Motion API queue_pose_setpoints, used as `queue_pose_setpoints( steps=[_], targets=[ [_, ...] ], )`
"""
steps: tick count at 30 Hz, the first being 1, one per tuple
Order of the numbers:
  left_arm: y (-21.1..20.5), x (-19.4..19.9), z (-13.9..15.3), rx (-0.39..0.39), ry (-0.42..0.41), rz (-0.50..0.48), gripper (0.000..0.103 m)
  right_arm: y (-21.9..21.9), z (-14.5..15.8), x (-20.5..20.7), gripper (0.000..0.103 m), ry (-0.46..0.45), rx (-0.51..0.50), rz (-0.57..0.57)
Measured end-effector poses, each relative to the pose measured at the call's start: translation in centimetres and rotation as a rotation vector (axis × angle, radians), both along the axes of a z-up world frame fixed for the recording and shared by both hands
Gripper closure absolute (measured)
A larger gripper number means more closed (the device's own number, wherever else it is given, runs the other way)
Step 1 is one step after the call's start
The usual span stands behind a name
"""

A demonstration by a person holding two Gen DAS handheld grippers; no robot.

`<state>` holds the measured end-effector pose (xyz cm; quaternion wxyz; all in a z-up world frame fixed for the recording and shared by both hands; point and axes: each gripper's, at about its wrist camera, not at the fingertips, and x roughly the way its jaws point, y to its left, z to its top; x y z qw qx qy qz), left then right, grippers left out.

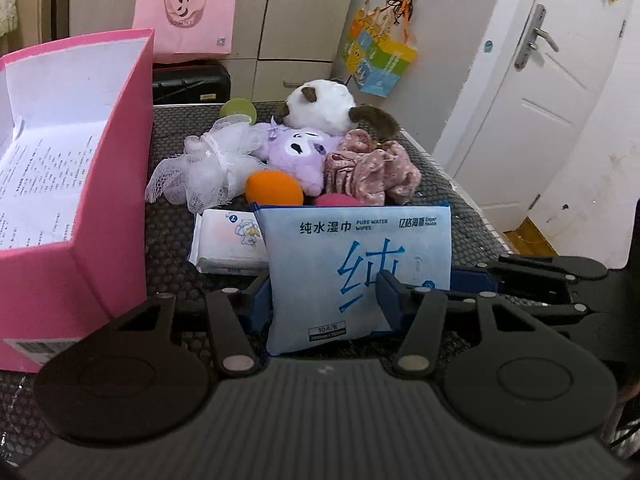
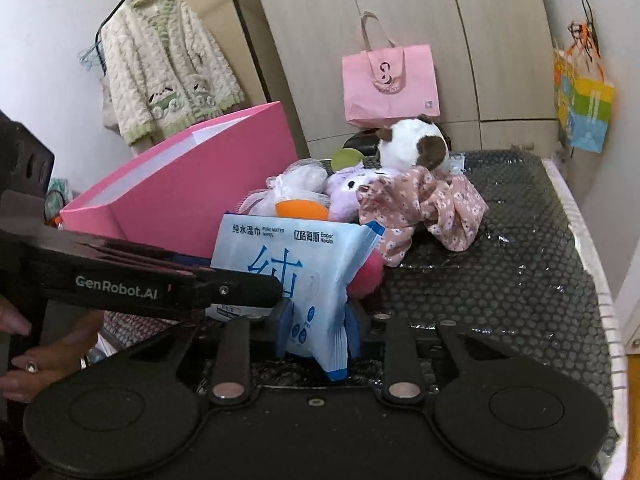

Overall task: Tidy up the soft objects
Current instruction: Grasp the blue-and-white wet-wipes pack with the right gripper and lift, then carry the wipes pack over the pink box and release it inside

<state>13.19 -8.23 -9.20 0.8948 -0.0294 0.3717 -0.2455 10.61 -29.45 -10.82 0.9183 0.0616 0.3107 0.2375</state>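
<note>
Wipes pack (image 1: 352, 268): upright, pinched at its lower edge by both left gripper (image 1: 324, 300) and right gripper (image 2: 316, 320); pink box (image 1: 80, 184) lies leftward, nearer the left gripper.

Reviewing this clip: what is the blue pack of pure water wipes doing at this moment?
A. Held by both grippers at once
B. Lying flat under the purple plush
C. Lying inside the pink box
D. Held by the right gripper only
A: the left gripper and the right gripper each have their fingers closed on the blue wipes pack, which stands upright outside the pink box.
</note>
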Motion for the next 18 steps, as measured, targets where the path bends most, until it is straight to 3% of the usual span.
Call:
queue_pose_setpoints(
  steps=[8,18],
  targets=[
    [1.1,-1.7,1.8,0.023,0.03,-0.096,0.052,-0.2,1.9,-1.3,0.07,0.074,-0.002,0.039],
    [4.9,-4.1,5.9,0.032,-0.032,-0.143,0.058,2.7,6.5,-2.8,0.073,0.021,-0.075,0.161]
  ],
)
